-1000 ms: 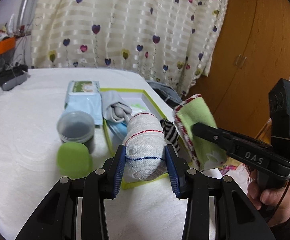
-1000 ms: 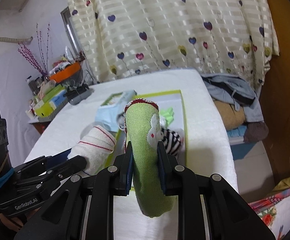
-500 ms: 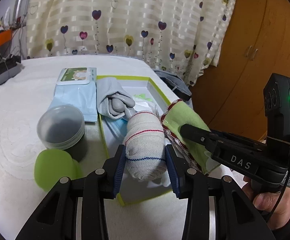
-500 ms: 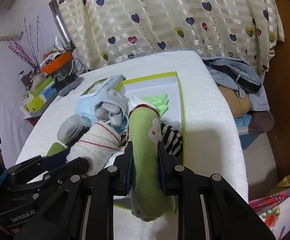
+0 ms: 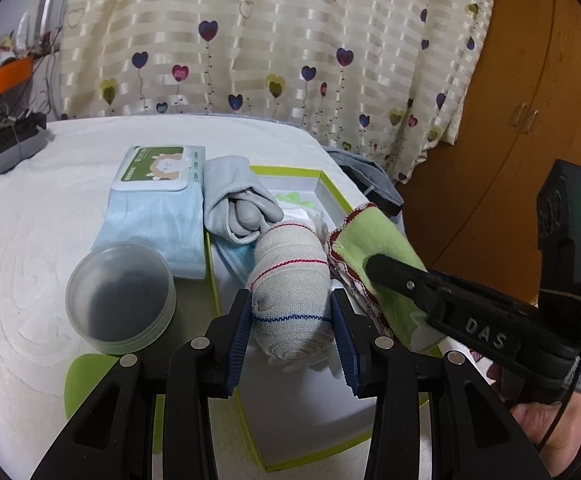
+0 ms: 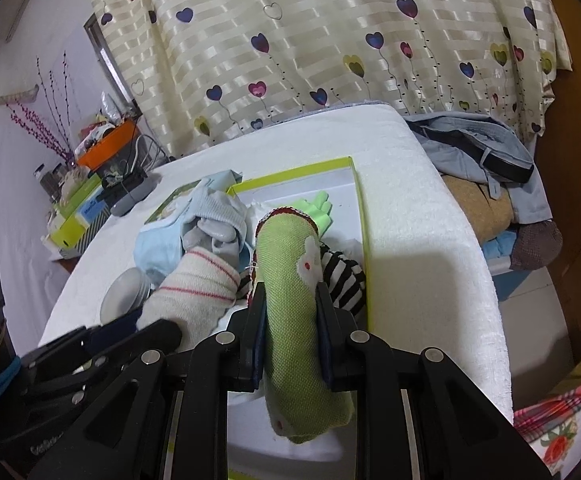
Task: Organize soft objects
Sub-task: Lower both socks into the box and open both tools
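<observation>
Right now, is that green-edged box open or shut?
Open. The green-edged box has no lid on it, and its white inside shows, with a striped sock lying in it.

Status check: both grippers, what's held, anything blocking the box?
Left gripper shut on white rolled sock. Right gripper shut on green sock. Both over green-rimmed box; striped sock inside.

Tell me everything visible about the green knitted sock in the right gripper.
The green knitted sock looks like soft woven fabric, with a red-and-white scalloped cuff and a white animal patch with a red dot. The right gripper is shut on its middle; cuff points away, toe end hangs toward the camera. It hangs over the green-rimmed white box, beside the white rolled sock.
</observation>
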`<state>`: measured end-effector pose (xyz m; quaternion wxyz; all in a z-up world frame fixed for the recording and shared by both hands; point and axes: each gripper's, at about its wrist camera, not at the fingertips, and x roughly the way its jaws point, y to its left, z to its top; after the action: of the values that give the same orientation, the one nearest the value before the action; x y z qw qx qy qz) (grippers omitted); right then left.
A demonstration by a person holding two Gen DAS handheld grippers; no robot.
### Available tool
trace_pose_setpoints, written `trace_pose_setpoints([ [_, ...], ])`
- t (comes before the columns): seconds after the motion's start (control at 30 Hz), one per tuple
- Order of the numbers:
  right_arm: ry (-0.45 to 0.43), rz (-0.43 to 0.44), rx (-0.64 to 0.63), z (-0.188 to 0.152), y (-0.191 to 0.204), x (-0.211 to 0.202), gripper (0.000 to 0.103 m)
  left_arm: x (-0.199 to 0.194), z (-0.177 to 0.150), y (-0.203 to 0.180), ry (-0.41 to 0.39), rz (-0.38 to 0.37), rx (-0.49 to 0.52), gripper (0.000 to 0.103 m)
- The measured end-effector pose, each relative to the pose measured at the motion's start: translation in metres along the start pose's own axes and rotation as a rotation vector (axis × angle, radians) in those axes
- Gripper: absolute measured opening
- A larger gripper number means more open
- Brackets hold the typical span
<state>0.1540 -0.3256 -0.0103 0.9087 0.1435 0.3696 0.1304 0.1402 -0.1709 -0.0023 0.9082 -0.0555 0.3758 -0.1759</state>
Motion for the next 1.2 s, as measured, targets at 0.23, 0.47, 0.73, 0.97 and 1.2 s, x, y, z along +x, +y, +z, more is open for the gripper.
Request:
trace_pose_setpoints([
  [0.23, 0.037, -0.007, -0.011, -0.013, 0.003, -0.013, 0.026, -0.014, -0.009, -0.001, 0.004, -0.021, 0.002, 0.04],
  [0.47, 0.029, -0.044, -0.063, -0.022, 0.013, -0.029, 0.044, -0.031, -0.015, -0.004, -0.028, -0.041, 0.022, 0.04],
  [0.73, -0.012, -0.026, -0.03, -0.028, 0.008, -0.043, 0.044, -0.041, -0.023, 0.002, -0.034, -0.05, 0.012, 0.042],
  [0.97, -0.025, -0.057, -0.046, -0.028, 0.008, -0.042, 0.021, -0.046, -0.027, -0.001, -0.041, -0.061, 0.022, 0.042],
  [1.2, -0.017, -0.067, -0.034, -0.026, 0.003, -0.04, 0.02, -0.048, -0.028, -0.003, -0.044, -0.063, 0.023, 0.042],
])
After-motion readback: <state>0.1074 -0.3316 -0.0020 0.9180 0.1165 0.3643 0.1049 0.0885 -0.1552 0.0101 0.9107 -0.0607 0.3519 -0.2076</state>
